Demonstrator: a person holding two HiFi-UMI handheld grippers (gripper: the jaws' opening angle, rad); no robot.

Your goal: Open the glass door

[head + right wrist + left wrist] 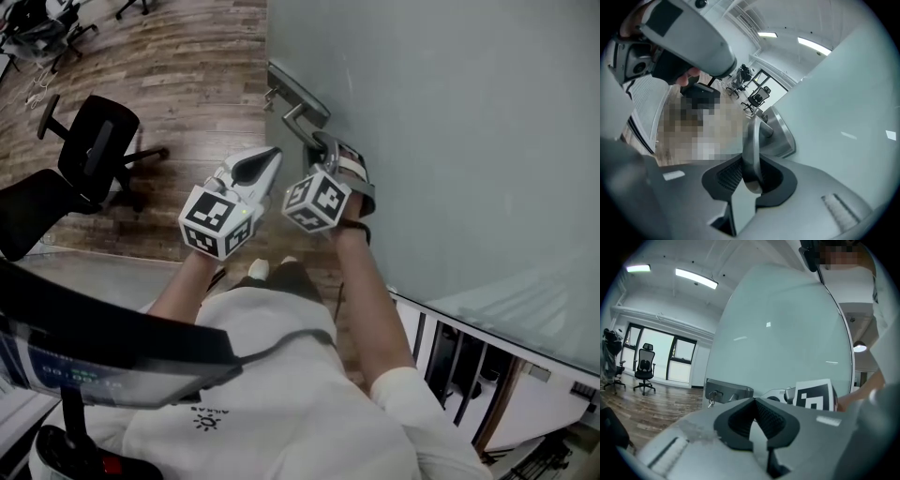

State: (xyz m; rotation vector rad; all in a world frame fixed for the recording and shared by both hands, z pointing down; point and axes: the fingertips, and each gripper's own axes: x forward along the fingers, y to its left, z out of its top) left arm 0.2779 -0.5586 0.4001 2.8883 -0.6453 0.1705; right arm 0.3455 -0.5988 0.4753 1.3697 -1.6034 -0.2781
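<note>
Right gripper view is showing the right gripper (751, 180) pinching the lever handle (751, 140) close to its free end, pads pressing on both sides of the smooth metal bar; with so little bar inside the jaws, a pull along the lever is likely to be sliding the pads off the tip, and the handle would then be springing back; just beyond, the handle is joining the lock plate (782, 136) on the glass door (843, 108), which is filling the person's right side. The left gripper (754, 401) is hanging just beside the right one, jaws pressed together on nothing; if the door is swinging towards the person, its edge or the right gripper could be knocking into it. Further off, an office chair (94, 150) is standing well apart on the wooden floor (187, 66), posing little risk.
</note>
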